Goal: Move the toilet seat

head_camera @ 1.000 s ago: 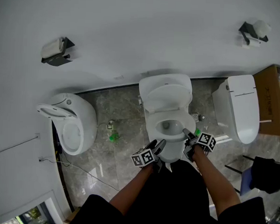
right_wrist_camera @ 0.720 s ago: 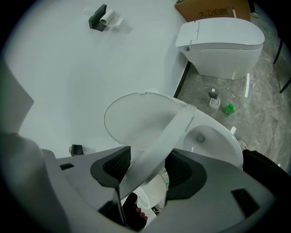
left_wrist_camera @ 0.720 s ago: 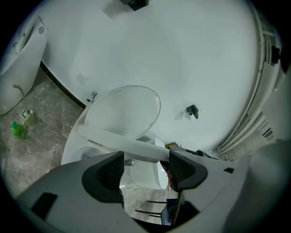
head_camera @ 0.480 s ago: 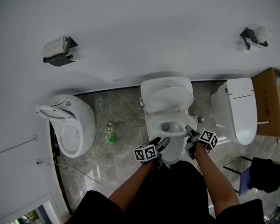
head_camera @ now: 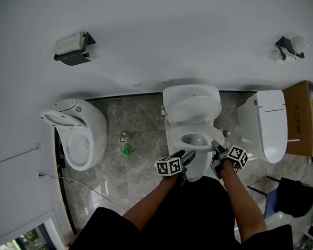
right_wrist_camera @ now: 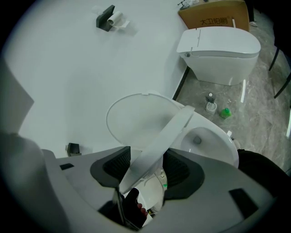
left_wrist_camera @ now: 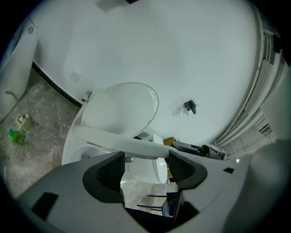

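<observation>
The white toilet (head_camera: 195, 142) stands against the wall with its lid (head_camera: 193, 109) upright. Its seat (right_wrist_camera: 169, 129) is raised partway off the bowl and tilts up. My right gripper (right_wrist_camera: 148, 166) is at the bowl's front right (head_camera: 216, 148), and the seat's rim runs between its pads and fills the gap. My left gripper (left_wrist_camera: 145, 168) is at the front left (head_camera: 185, 157). Its jaws stand apart, and the seat's front edge (left_wrist_camera: 122, 144) lies across their tips as a white bar.
A second toilet (head_camera: 77, 138) stands to the left and a third (head_camera: 269, 125) to the right, beside a cardboard box (head_camera: 306, 116). A green bottle (head_camera: 126, 151) sits on the marble floor. A dark chair (head_camera: 294, 197) is at my right. Paper holders (head_camera: 74, 47) hang on the wall.
The head view has drifted, so the toilet sits further right and lower in the frame. Both grippers stay at the bowl's front rim.
</observation>
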### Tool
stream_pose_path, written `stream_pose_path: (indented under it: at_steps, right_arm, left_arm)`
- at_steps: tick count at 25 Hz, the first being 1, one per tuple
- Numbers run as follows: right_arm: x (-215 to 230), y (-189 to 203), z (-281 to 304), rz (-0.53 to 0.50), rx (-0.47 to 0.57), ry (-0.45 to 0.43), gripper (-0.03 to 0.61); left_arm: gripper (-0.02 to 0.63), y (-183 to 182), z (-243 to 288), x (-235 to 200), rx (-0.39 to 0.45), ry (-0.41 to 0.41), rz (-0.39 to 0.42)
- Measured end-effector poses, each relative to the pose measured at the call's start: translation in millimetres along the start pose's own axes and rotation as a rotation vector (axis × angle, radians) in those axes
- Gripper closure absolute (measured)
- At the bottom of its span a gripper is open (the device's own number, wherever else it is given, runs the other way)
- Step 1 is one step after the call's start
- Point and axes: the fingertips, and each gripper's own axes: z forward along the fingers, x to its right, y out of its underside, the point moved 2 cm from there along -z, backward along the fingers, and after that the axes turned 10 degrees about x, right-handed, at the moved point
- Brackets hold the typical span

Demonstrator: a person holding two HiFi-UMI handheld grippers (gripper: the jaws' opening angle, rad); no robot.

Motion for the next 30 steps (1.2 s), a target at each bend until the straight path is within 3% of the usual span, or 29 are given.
stream_pose_path:
  at_steps: [10, 15, 25, 30]
  right_arm:
    - [-23, 15, -12, -0.109, -0.012, -0.147, 0.364]
    - [-22, 15, -12, -0.138, -0.065, -0.182, 0.364]
    - [-36, 8, -10, -0.309, -0.158, -0.286, 0.368]
    - [-39, -8, -6, -0.311, -0.161, -0.284, 0.37]
  left_arm:
    - [0.302, -8, 3, -3, -0.001, -0.032, 0.003]
    - [0.3, -11, 4, 4, -0.005, -0.03, 0.0]
    - [0.299, -30, 12, 9, 0.058, -0.047, -0.016]
    - [0.299, -42, 19, 11, 0.076, -0.052, -0.026]
